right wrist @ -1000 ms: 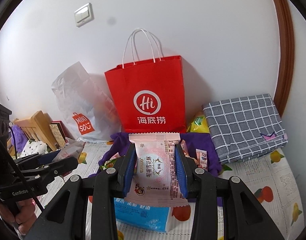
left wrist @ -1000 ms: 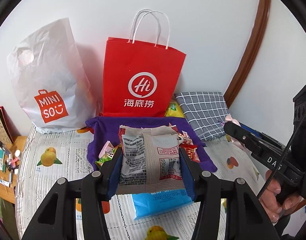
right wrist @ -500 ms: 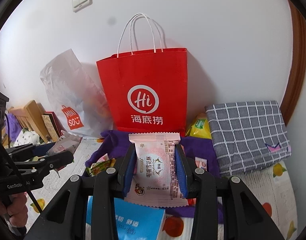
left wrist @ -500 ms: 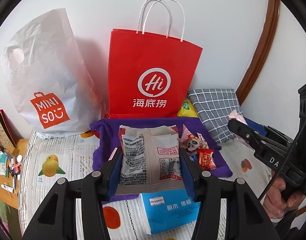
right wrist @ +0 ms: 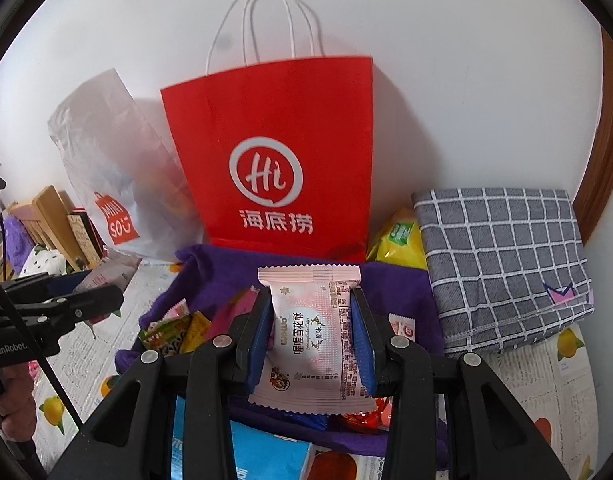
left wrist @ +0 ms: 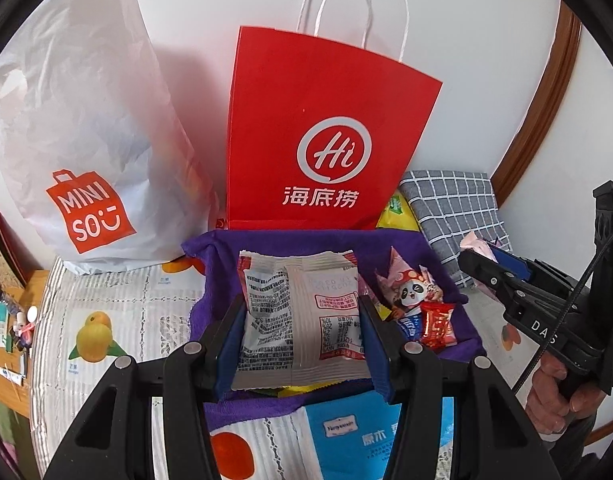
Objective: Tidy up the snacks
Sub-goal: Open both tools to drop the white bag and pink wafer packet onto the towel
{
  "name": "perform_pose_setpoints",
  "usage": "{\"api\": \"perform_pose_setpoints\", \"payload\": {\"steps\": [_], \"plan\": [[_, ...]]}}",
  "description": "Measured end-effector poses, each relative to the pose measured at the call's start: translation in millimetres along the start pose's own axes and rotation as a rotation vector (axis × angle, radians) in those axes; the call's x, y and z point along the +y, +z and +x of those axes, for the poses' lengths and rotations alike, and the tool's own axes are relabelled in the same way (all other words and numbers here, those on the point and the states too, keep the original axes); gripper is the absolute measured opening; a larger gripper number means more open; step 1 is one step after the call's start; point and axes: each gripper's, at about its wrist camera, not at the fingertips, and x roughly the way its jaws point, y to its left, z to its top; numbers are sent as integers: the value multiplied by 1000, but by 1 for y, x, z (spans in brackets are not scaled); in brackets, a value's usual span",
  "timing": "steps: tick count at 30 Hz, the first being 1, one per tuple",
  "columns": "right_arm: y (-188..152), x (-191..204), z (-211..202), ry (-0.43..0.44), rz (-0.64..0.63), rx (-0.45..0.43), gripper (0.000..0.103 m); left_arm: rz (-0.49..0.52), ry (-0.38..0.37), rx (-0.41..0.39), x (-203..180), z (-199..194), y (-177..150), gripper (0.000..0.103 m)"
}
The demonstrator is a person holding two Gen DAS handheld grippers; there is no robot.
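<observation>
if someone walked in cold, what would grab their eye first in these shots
The tall red paper bag with white handles stands upright against the white wall, dead centre, with a white Miniso plastic bag to its left. In front, the left gripper is shut on a grey-white snack packet and the right gripper on a pink snack packet, both above a purple cloth strewn with small sweets.

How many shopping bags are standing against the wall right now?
2. The red paper bag stands in the middle behind the purple cloth; the white plastic bag leans to its left. Others may be hidden behind them.
</observation>
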Motion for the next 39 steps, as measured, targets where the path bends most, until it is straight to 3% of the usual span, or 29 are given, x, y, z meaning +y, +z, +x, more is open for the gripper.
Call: {"api": "perform_pose_setpoints", "payload": {"steps": [13, 27, 39], "plan": [[-7, -11, 29, -13, -12, 79, 38, 25, 9, 27, 8, 19, 5, 51], [-23, 2, 60, 65, -43, 199, 38, -8, -50, 103, 3, 57, 7, 52], [-29, 5, 74, 64, -50, 244, 38, -4, -20, 145, -6, 81, 5, 52]]}}
